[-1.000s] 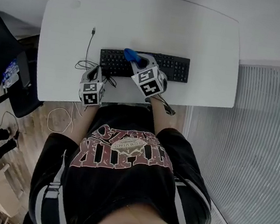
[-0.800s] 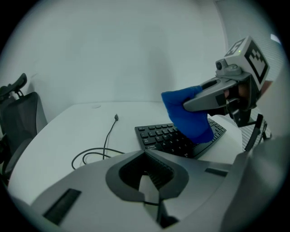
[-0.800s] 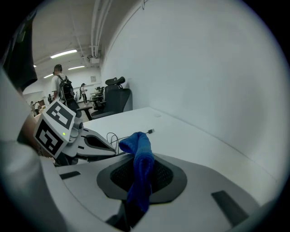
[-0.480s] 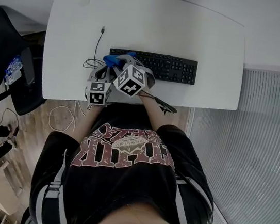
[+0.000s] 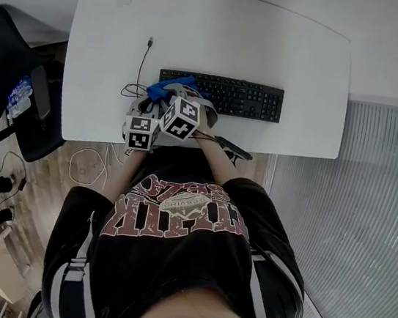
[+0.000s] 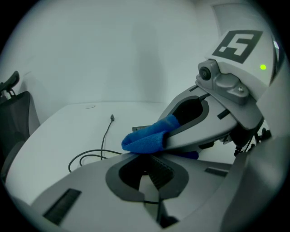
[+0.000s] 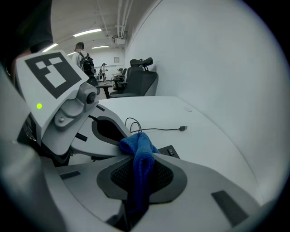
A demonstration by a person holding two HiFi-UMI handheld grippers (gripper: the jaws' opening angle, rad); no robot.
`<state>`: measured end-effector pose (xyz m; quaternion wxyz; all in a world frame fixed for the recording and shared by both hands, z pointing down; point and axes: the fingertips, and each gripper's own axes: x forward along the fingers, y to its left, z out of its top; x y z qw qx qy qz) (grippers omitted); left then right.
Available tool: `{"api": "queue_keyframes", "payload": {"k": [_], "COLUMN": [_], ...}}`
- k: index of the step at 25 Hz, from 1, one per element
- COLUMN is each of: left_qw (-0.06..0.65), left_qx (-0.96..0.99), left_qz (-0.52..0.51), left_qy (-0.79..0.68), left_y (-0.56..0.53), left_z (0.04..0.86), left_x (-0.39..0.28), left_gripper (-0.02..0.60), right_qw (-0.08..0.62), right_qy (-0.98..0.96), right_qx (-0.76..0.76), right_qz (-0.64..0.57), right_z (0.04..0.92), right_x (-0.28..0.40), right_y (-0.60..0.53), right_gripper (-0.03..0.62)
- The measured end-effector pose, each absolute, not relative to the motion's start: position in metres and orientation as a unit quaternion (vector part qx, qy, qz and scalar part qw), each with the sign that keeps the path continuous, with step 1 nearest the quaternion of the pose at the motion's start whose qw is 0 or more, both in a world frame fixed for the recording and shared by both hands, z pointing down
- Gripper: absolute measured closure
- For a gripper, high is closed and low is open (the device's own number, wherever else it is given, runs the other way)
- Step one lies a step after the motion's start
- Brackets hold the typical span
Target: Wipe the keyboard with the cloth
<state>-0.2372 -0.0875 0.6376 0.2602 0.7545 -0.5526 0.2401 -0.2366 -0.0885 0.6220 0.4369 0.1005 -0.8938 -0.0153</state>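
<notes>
1. Office chair [image 5: 7, 81]: black, far left, standing off the left edge of the desk on wooden floor [image 5: 53, 166].

2. Desk [image 5: 275, 44]: white top with rounded far corners. It carries every item listed below.

3. Cable [image 5: 142, 61]: thin and black, lying on the left part of the desk. The plug end points to the far side. The near end loops just left of the keyboard.

4. Left gripper [image 6: 146, 176]: sits at the near edge of the desk, just left of the right gripper and a little nearer. In its own view I read the jaws as brought together with nothing between them.

5. Cloth [image 5: 163, 88]: blue and bunched, sitting over the left end of the keyboard. I cannot tell whether it is pressing on the keys.

6. Right gripper [image 7: 141, 179]: angled toward the left, with its marker cube just right of the left gripper's cube. In its own view the jaws are clamped on the cloth. A fold runs down between the pads and a wad stands out past the tips.

7. Keyboard [image 5: 245, 98]: black and full-width, lying left to right at the middle of the desk, nearer the near edge. Its right two-thirds is uncovered.

8. Ribbed floor panel [image 5: 375, 218]: pale, to the right of the desk.
</notes>
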Motion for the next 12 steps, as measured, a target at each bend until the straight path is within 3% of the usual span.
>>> {"api": "queue_keyframes", "payload": {"k": [12], "left_qw": [0.272], "left_qx": [0.743], "left_qz": [0.243], "left_qy": [-0.562], "left_y": [-0.0883], "left_z": [0.6376], "left_x": [-0.2439], "left_gripper": [0.552], "right_qw": [0.446], "right_qy": [-0.889], "right_qx": [0.102], "right_qz": [-0.031], "right_z": [0.6248], "right_x": [-0.2291], "right_y": [-0.0906], "right_gripper": [0.530]}}
